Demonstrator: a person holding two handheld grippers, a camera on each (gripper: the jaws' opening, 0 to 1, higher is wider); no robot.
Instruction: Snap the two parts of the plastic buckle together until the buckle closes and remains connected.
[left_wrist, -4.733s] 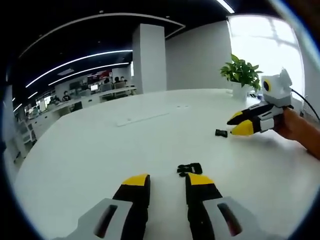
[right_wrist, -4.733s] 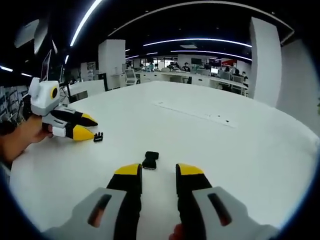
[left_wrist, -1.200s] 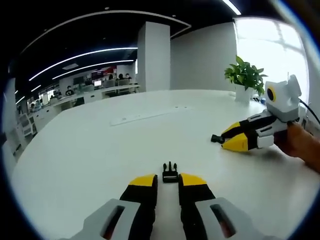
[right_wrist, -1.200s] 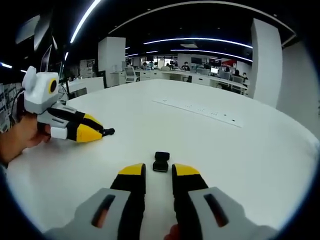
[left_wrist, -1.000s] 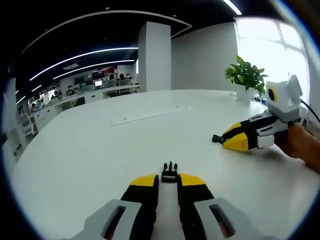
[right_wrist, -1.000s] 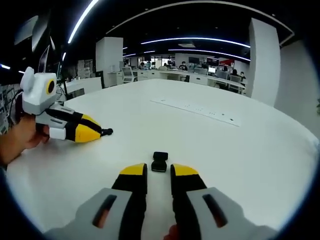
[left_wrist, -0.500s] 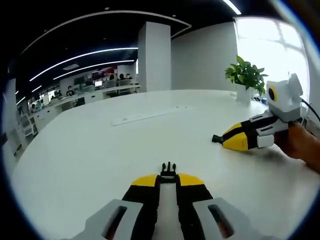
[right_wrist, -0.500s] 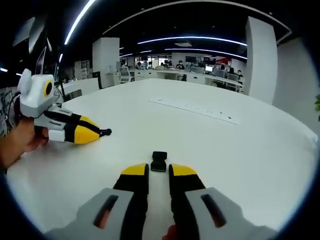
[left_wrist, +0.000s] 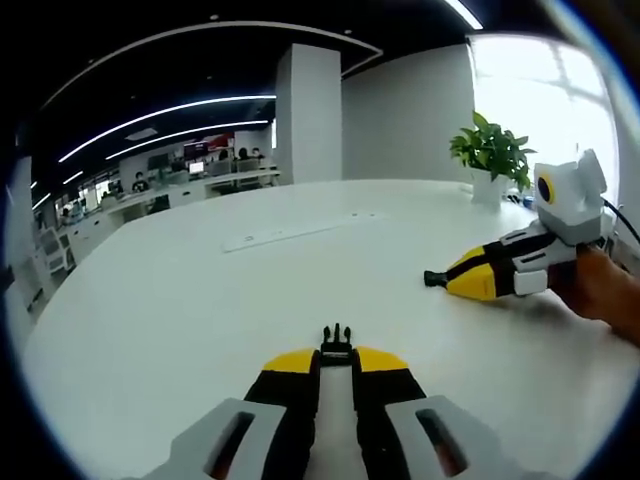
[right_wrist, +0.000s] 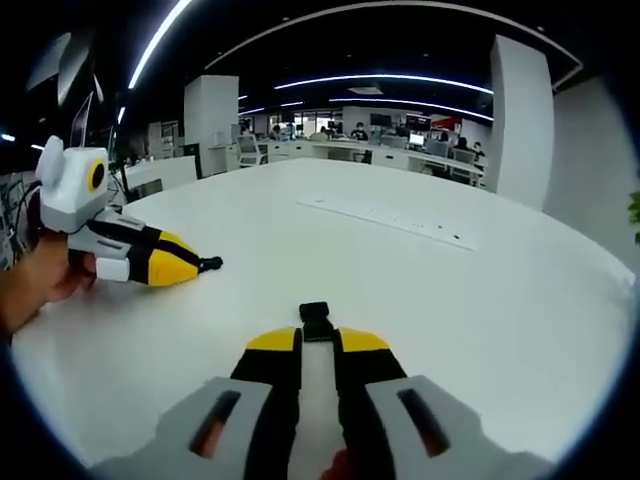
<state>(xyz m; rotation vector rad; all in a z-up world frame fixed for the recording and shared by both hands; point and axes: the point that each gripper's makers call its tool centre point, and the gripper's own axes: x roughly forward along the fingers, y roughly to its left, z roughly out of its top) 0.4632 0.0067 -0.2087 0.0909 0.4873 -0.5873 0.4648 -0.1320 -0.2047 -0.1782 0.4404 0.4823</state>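
Both halves now pinched, not yet joined

Jaws have closed since the earlier frames: left gripper (left_wrist: 335, 362) now pinches the pronged half (left_wrist: 337, 342), right gripper (right_wrist: 318, 340) pinches the socket half (right_wrist: 316, 322). Each half sticks out past its jaw tips, just over the table (left_wrist: 180, 300). Pickup looks done; next comes aligning prongs to socket and pushing. Grippers well apart, facing each other across the tabletop, both held low and near level, a hand (right_wrist: 35, 280) behind the left one.
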